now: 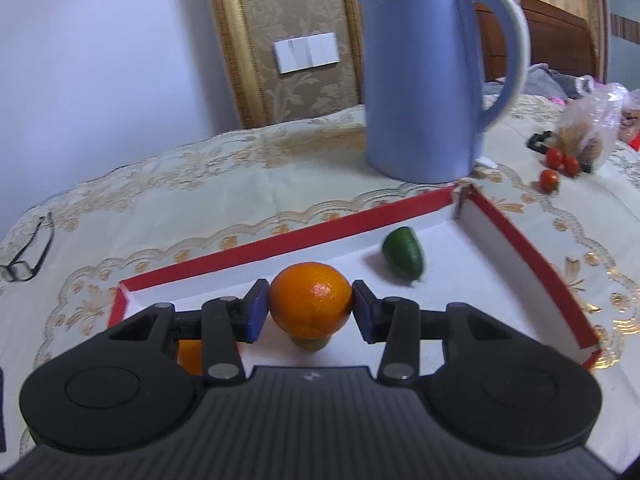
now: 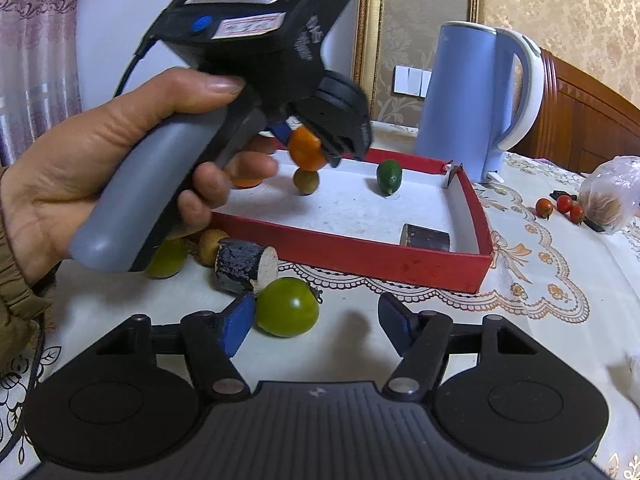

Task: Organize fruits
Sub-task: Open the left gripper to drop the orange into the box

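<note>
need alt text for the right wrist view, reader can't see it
The left gripper, held in a hand, grips an orange over a red-walled tray. The right gripper sits open in front, one pad beside a green tomato on the tablecloth. A blue kettle stands behind the tray.

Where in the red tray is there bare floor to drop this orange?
Free: tray middle, between the green fruit and dark block. Crowded: left end, where the left gripper holds the orange over a brown fruit.
</note>
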`<state>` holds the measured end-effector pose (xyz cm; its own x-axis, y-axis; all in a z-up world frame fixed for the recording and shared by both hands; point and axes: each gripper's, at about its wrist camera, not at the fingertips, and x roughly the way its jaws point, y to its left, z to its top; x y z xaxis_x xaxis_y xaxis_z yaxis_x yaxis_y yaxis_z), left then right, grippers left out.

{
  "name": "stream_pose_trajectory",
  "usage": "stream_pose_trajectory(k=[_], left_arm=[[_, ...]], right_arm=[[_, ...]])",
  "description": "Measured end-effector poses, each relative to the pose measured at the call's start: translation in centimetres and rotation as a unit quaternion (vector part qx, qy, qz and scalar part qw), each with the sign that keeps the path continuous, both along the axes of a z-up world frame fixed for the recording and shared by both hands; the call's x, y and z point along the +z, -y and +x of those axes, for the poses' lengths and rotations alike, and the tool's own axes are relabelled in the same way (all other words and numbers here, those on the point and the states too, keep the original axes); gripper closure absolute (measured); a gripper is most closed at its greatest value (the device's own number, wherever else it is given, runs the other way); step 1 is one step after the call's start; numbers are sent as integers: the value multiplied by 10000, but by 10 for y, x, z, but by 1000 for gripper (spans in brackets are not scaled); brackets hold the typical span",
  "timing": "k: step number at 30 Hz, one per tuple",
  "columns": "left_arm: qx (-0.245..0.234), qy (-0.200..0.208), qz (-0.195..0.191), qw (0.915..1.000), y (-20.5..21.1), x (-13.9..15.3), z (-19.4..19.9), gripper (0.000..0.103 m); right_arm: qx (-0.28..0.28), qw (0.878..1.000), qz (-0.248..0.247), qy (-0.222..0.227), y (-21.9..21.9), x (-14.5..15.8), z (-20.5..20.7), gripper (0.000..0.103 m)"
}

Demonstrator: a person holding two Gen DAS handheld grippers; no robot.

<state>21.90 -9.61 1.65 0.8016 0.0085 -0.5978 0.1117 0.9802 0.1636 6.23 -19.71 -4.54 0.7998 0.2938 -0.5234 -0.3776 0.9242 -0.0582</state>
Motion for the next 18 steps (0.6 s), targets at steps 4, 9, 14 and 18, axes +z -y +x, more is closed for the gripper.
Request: stream_pose_trajectory(k=[4, 9, 14, 18], left_arm=[[-256, -143, -56, 9996, 13, -1, 4, 62], [-454, -169, 90, 9988, 26, -6, 2, 54], [-456, -71, 125, 9989, 26, -3, -2, 40], [-367, 39, 83, 9993, 18, 6, -12, 40]], right_arm=[[26, 10000, -4, -27, -1, 0, 1, 37], [50, 10000, -38, -41, -2, 0, 1, 40], [99, 9998, -69, -126, -5, -2, 3, 47], [131, 9998, -51, -155, -7, -4, 4, 52]])
